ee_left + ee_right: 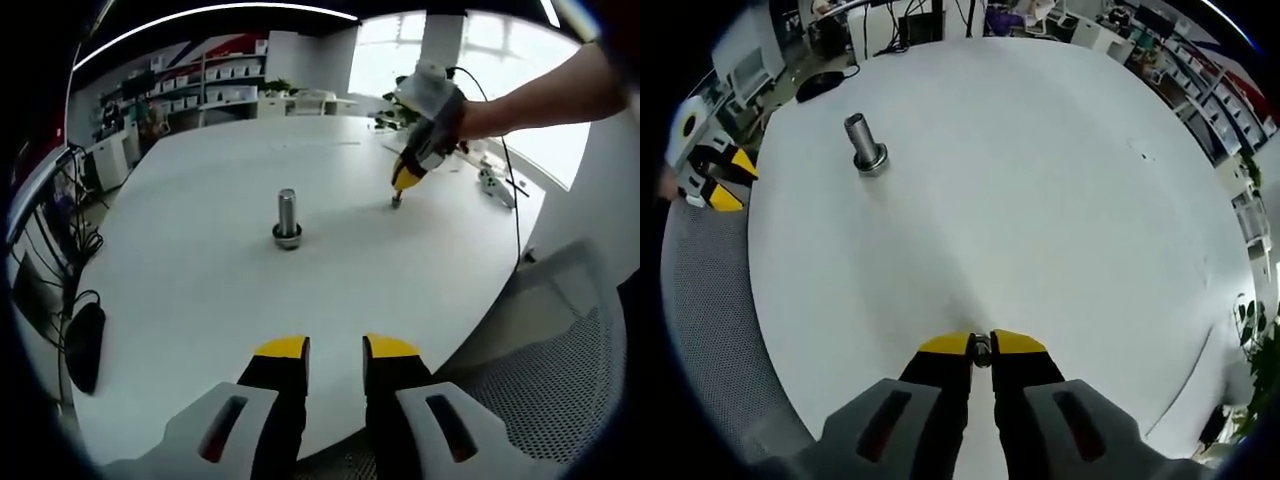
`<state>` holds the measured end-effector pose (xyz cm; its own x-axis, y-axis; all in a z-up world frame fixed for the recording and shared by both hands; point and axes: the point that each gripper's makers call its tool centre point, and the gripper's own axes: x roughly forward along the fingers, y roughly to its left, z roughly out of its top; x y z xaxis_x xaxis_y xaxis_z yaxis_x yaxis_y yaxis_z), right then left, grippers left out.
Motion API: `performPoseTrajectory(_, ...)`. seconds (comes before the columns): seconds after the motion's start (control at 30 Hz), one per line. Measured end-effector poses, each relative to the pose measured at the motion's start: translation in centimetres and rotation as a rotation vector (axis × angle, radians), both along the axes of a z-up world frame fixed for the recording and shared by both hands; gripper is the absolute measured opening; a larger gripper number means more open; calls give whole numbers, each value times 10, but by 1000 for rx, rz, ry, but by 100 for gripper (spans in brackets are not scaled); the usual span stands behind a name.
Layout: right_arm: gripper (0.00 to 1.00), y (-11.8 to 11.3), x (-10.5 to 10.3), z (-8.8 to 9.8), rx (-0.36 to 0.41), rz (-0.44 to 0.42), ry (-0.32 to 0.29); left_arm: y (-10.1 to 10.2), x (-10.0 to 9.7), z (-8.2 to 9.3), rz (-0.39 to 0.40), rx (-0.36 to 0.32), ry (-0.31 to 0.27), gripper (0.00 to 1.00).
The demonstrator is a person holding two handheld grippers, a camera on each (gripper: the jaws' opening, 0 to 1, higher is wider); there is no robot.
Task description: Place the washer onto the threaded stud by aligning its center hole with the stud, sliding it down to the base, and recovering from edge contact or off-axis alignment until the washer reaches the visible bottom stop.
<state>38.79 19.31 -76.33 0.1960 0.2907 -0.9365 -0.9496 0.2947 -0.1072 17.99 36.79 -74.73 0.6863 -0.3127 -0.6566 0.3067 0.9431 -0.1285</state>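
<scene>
— How many things are on that white worktop?

— I count one threaded stud, standing upright on its wide base, well in from every edge. In the left gripper view it sits nearer the worktop's left side than its right. There is something ring-like around its foot, but I cannot tell whether that is a washer or part of the stud's own base.

— And washers?

— One that I can be sure of. The washer is pinched between the yellow tips of the right gripper, held low over the worktop near its edge, well apart from the stud.

— So those tongs are narrow?

— Closed down to the thickness of the washer, yes. In the left gripper view you see the same tool from the other side, tip pointing down at the worktop, a gloved hand holding it.

— And the other tongs?

— The left gripper has its two jaws set moderately apart with nothing between them, just over the near edge of the worktop.

— Any containers?

— Only shelves of bins against the far wall; their contents are too small to make out.

— Anything else?

— A perforated grey seat beside the worktop's edge, and a dark pouch-like object hanging off the left edge.
</scene>
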Motion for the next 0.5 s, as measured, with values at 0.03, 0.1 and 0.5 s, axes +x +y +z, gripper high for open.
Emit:
performPoseTrajectory(0.03,9,0,0,0,1,-1,0,0,0,0,0,0,1,19)
performPoseTrajectory(0.1,10,-1,0,-1,6,-4,0,0,0,0,0,2,1,19)
performPoseTrajectory(0.5,15,-3,0,2,26,-15,-10,1,0,-1,4,6,3,19)
